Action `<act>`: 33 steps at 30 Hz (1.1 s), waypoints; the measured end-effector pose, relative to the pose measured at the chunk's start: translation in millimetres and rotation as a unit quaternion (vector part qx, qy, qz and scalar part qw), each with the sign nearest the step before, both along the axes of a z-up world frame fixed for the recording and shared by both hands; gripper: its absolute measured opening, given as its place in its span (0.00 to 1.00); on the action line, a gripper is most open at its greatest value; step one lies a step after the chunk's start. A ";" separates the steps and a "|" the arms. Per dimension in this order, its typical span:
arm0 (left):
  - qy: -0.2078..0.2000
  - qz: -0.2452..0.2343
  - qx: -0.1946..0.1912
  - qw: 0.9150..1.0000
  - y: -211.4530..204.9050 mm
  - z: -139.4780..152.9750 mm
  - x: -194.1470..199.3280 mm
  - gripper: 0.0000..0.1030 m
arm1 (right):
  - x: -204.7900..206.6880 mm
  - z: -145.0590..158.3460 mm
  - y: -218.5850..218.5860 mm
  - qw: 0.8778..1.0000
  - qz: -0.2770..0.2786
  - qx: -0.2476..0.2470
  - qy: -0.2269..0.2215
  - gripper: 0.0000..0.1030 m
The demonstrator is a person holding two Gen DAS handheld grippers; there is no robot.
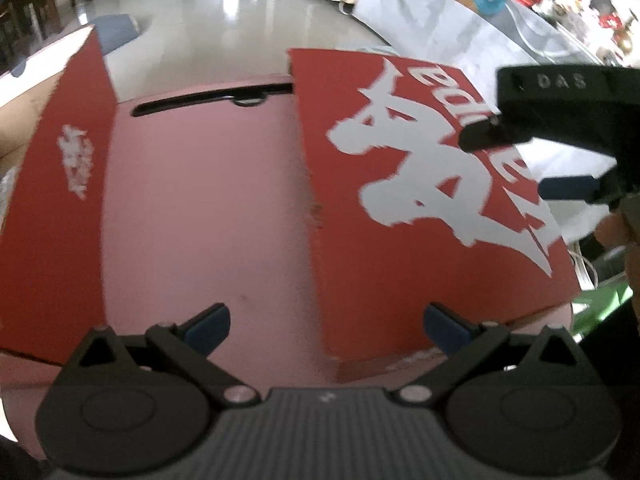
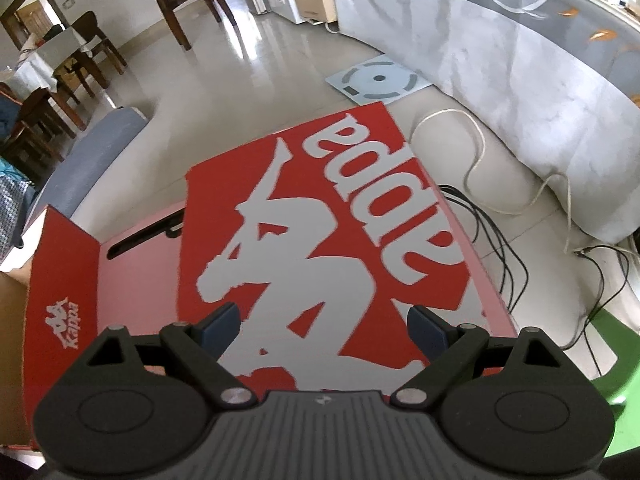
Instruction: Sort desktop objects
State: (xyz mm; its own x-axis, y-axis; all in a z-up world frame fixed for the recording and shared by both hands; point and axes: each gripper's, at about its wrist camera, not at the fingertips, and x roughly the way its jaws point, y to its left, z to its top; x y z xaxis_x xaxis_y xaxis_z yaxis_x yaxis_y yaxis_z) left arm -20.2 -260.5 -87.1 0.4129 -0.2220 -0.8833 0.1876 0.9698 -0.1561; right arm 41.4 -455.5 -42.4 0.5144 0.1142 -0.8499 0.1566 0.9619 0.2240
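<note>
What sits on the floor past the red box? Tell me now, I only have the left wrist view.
Observer: A flat grey scale lies on the floor just beyond the red box.
Operator: Report what is to the right of the box.
Observer: Black cables and a white cord trail across the floor there.
Operator: Check the right gripper's jaws.
Observer: The right gripper is open above the box's printed top, holding nothing.
</note>
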 end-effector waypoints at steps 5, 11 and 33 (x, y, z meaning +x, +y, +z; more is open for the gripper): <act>-0.008 0.042 -0.004 0.999 25.2 5.6 6.2 1.00 | 1.8 4.2 22.3 0.999 0.031 0.003 -0.010 0.88; -0.015 0.067 -0.021 0.997 50.0 12.0 12.7 1.00 | 5.0 4.3 56.6 0.998 0.066 -0.007 -0.008 0.88; -0.021 0.070 -0.039 0.997 68.1 18.6 6.7 1.00 | 8.6 -3.9 118.6 0.990 0.135 -0.047 -0.012 0.88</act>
